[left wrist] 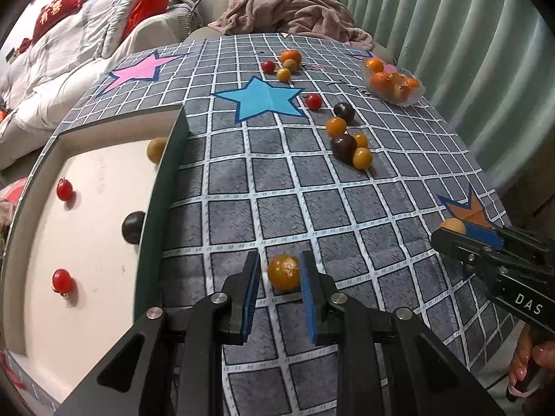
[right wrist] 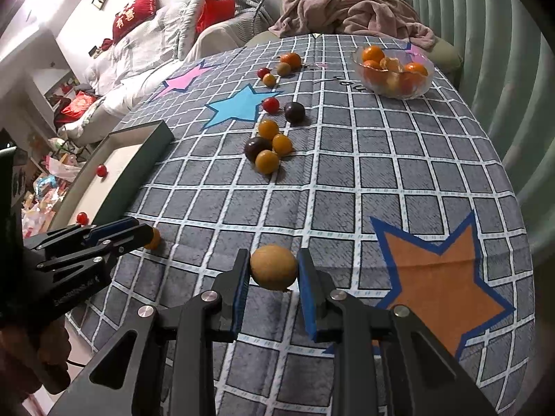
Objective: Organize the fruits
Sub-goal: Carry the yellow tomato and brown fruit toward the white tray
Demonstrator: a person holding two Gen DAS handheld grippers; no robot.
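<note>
My left gripper (left wrist: 281,274) straddles a small yellow-orange fruit (left wrist: 283,272) on the checked cloth, with small gaps on both sides. It also shows in the right wrist view (right wrist: 138,234). My right gripper (right wrist: 274,268) is shut on a round tan fruit (right wrist: 274,267), both pads touching it, near the orange star (right wrist: 440,277). A white tray (left wrist: 86,242) with a dark rim at the left holds red cherry tomatoes (left wrist: 64,189), a dark plum (left wrist: 133,227) and a yellow fruit (left wrist: 156,149). Several loose fruits (left wrist: 348,144) lie mid-table.
A glass bowl (right wrist: 419,88) of oranges stands at the far right. More small fruits (right wrist: 279,66) lie near the far edge. A pink blanket (right wrist: 350,10) on a chair and a sofa with red cushions (right wrist: 133,17) are beyond the table.
</note>
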